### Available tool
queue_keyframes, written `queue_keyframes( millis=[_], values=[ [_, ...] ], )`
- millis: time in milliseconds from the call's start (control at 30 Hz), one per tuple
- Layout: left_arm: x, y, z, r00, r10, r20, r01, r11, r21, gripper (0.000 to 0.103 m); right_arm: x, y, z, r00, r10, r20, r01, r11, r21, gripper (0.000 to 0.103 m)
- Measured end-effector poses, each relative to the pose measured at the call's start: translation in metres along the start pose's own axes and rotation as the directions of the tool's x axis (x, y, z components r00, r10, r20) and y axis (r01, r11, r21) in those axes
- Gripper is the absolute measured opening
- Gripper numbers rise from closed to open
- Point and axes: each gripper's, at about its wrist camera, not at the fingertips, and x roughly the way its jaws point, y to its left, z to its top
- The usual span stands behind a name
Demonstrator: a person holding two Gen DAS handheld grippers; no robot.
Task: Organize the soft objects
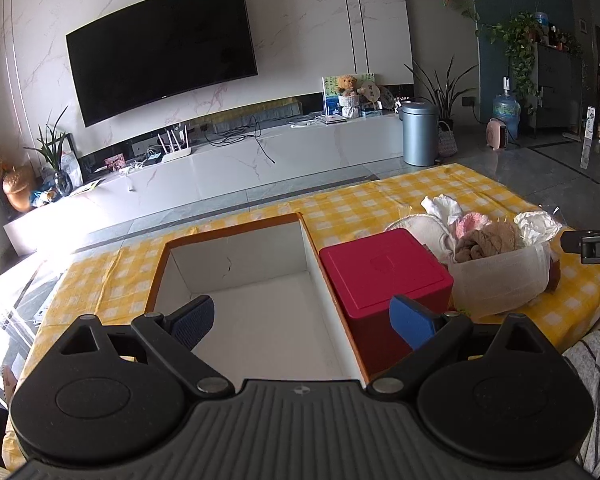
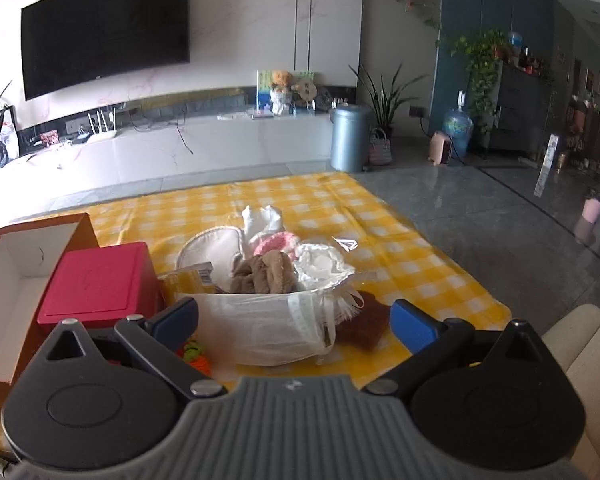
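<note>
Checked tablecloth [image 2: 400, 240]: empty box [image 1: 260, 300], cloth-filled bag [image 2: 260, 320].

Daylight came in from the left in the left wrist view, blowing out the floor [image 1: 24, 280] and the near corner of the counter [image 1: 88, 268] to white glare. Both views were bright enough, though the right wrist view looked softer and slightly hazy. The television [image 1: 160, 68] bowed with fisheye distortion, and the frame corners fell dark. The polished floor on the right carried faint reflections.
</note>
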Motion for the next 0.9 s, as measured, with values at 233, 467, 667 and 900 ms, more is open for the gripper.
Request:
queue_keyframes(
  millis=[233, 467, 667, 900],
  values=[
    [0.025, -0.013, 0.012, 0.999, 0.042, 0.022, -0.043, 0.999, 0.023, 0.103, 0.071, 0.013, 0.006, 0.931, 0.308, -0.198, -0.288, 0.949, 0.125, 0.095],
    [0.045, -0.007, 0.001, 1.0, -0.001, -0.008, 0.001, 1.0, -0.002, 0.103, 0.132, 0.039, -0.039, 0.853, 0.346, -0.391, -0.233, 0.923, 0.307, 0.073],
    [0.051, 0.001, -0.009, 0.999, -0.034, -0.018, 0.034, 0.999, -0.032, 0.103, 0.163, 0.044, -0.044, 0.835, 0.349, -0.426, -0.182, 0.905, 0.385, 0.07],
    [0.049, 0.009, -0.018, 1.0, -0.027, -0.014, 0.026, 0.999, -0.038, 0.103, 0.162, 0.056, -0.046, 0.849, 0.341, -0.403, -0.209, 0.918, 0.337, 0.05]
  ],
)
